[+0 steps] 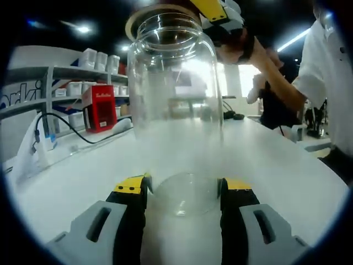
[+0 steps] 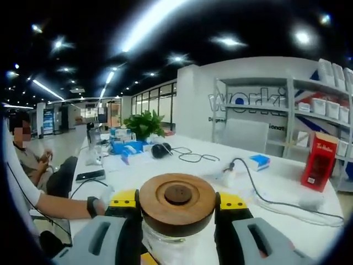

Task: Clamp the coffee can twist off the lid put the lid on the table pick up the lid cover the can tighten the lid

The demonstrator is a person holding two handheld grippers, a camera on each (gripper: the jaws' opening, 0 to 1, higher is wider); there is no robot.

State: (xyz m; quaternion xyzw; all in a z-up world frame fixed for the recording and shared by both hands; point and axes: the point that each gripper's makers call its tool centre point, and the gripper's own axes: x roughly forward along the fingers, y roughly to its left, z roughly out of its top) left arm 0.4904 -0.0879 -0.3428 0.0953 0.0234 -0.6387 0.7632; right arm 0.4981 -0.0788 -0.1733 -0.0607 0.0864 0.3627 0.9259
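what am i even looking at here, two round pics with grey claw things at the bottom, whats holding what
A person holds a two-jaw gripper in each hand, and a fisheye camera rides on each.

In the left gripper view, the left gripper clamps the base of an empty clear glass jar that stands on a white table.

In the right gripper view, the right gripper grips the jar's round wooden lid, which sits on the jar's mouth.

Further back on the table lie headphones, cables, a red box and a potted plant.
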